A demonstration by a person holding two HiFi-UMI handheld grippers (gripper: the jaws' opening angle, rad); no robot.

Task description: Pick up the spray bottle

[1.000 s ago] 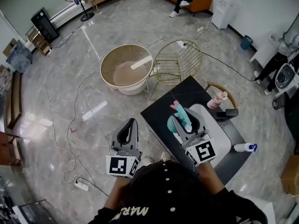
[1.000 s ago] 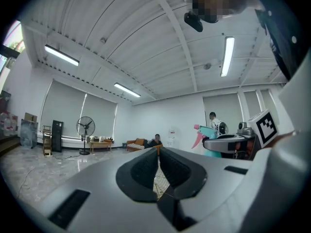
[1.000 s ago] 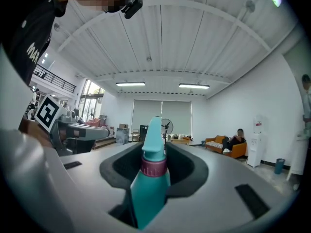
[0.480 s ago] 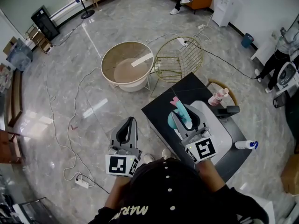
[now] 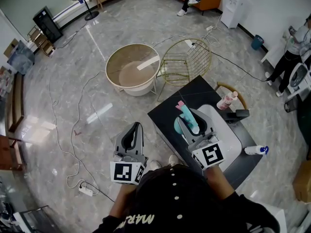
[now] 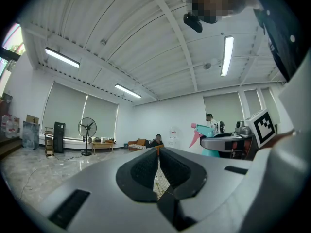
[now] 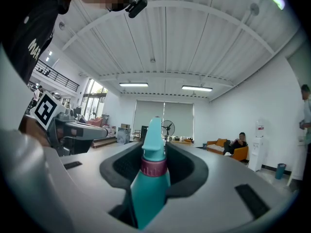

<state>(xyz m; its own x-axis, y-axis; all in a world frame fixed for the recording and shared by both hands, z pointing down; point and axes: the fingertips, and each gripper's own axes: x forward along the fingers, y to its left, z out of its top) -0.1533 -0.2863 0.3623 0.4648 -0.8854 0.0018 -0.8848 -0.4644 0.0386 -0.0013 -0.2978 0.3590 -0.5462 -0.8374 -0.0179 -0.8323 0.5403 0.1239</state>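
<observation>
I read my right gripper [image 5: 188,124] over the bench [image 5: 165,116], jaws clamped on the teal spray bottle [image 7: 149,178]. My left gripper [image 5: 135,129] is left of the bench, jaws together, nothing between them.

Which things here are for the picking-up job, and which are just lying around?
For the job:
- teal spray bottle, gripped between the jaws of the right gripper

Just lying about:
- pink bottle
- white bottle with a blue cap
- round tub
- gold wire chair
</observation>
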